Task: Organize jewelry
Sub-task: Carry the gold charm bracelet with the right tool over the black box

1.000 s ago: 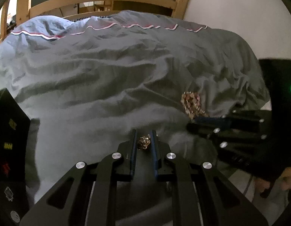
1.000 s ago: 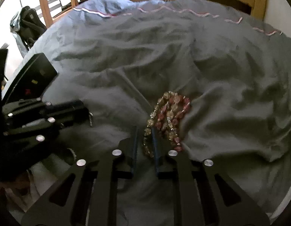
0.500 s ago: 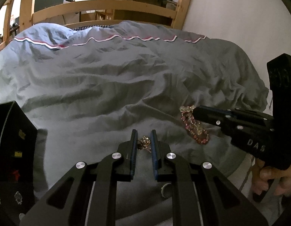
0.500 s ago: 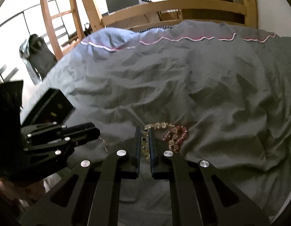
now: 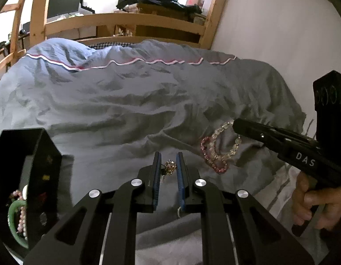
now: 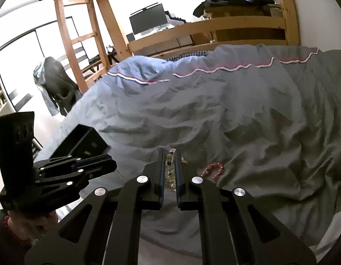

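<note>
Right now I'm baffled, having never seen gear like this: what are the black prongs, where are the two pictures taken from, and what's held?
They are handheld two-finger grippers, one in each of a person's hands, each with a camera looking along its fingers. The left gripper is shut on a small gold ornament. The right gripper is shut on a clear bead bracelet; a pink bracelet hangs with it. Below lies a grey duvet with a black jewelry box on it.

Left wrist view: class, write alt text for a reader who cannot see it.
The left hand-held gripper pinches a small gold beaded earring above a rumpled grey duvet. At right, the right hand-held gripper lifts a clear and pink beaded bracelet. A black jewelry box stands open at left.
</note>
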{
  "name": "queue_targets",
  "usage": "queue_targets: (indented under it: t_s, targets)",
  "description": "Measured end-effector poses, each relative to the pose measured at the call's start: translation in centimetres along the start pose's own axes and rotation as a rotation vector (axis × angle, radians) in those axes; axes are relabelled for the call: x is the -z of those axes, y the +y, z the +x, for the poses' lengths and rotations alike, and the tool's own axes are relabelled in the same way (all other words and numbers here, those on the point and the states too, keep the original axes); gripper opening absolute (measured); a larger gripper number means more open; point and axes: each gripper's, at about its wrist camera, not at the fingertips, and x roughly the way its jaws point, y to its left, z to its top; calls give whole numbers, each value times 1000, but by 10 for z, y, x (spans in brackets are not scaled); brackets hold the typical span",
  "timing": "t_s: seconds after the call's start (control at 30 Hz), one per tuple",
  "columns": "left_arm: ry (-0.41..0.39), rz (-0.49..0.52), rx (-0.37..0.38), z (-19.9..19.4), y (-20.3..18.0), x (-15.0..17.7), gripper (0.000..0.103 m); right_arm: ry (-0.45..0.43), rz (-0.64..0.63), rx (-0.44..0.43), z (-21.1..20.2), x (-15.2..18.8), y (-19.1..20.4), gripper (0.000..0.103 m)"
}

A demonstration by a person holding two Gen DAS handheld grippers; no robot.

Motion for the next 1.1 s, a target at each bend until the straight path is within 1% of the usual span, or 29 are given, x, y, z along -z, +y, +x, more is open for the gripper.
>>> queue_targets:
  t_s: [0.27, 0.5, 0.73, 0.87, 1.1]
  targets:
    - [-36, -6, -29, -43, 5, -1, 13, -33, -5, -29, -23, -8, 20, 9]
    - [-55, -30, -79, -80, 23, 2, 13, -43, -45, -66, -32, -16, 53, 9]
    - [-73, -80, -126, -107, 54, 1, 13, -29, -103, -98, -25, -21, 98, 9]
    - [-86, -106, -142, -120, 70, 2, 13, -22, -141, -119, -18, -25, 126, 9]
    - [-99, -148, -159, -135, 93, 3, 13, -5, -178, -143, -8, -28, 161, 9]
